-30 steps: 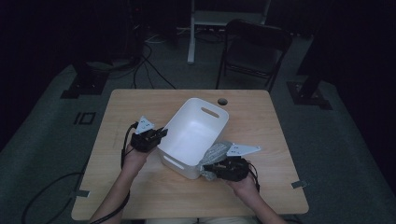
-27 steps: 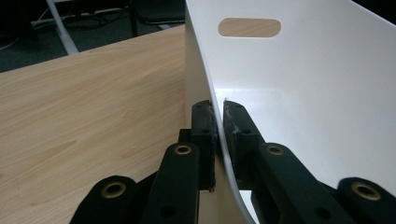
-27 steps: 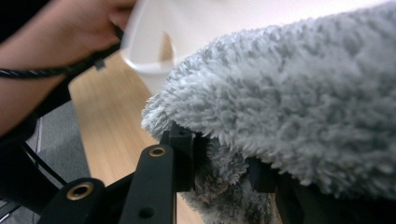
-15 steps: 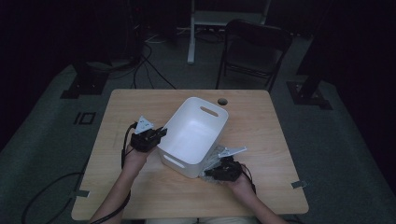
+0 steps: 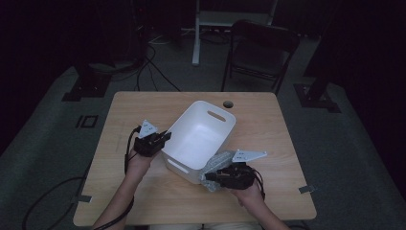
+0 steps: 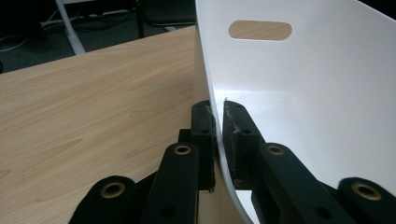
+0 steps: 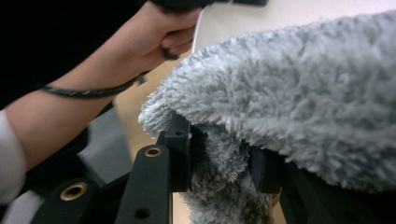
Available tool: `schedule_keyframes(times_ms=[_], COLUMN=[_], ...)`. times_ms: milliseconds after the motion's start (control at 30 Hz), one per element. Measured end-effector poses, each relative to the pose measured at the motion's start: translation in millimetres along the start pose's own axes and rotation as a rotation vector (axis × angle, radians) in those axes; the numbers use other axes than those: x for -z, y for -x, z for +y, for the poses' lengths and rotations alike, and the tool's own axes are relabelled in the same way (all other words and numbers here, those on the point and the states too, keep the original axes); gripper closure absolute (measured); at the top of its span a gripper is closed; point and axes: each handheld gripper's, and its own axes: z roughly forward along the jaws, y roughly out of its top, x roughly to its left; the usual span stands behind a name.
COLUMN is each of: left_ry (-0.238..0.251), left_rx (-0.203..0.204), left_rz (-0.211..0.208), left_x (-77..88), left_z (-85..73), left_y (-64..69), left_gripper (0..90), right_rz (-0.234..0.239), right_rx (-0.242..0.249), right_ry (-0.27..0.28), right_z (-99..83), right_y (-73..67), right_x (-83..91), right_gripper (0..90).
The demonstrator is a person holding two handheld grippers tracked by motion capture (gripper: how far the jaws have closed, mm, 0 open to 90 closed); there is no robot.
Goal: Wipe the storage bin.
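Cloth [image 5: 216, 163], grey and fluffy, sits in my right claw [image 5: 210, 176] against the bin's [image 5: 201, 139] near wall on the desk [image 5: 268, 139], its jaws just easing apart. My left claw [image 5: 165, 137] pinches the bin's rim. Next, I'd lift the cloth over the rim.

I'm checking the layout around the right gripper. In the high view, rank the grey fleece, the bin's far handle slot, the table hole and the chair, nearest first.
From the right gripper:
1. Grey fleece, between its jaws, against the bin's near corner.
2. Handle slot, on the white bin's far wall.
3. Table hole, at the table's far edge.
4. Chair, on the floor beyond the table.
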Motion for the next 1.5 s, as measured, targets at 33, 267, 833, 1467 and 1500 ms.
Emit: schedule_keyframes(times_ms=[33, 267, 833, 1467, 1500], left_ry=[-0.002, -0.004, -0.012, 0.027, 0.027], left_rx=[-0.006, -0.003, -0.008, 0.025, 0.025], left_rz=[0.002, -0.017, 0.012, -0.072, -0.072], left_x=[0.1, 0.4, -1.5, 5.0, 5.0], left_z=[0.2, -0.1, 1.6, 6.4, 6.4], left_y=[0.6, 0.2, 0.9, -7.6, -7.6], left_gripper=[83.4, 83.2, 82.2, 57.8, 57.2], right_rz=[-0.02, -0.1, -0.137, -0.362, -0.362], right_rx=[0.013, 0.018, -0.075, -0.159, -0.159], right_ry=[0.004, -0.043, -0.254, 0.074, 0.074], right_z=[-2.1, -14.0, -45.7, -4.8, -4.8], right_y=[-1.4, 3.4, 51.0, 112.4, 112.4], right_x=[-2.5, -15.2, -44.6, 61.1, 61.1], right_gripper=[64.9, 64.7, 64.6, 64.6, 64.6])
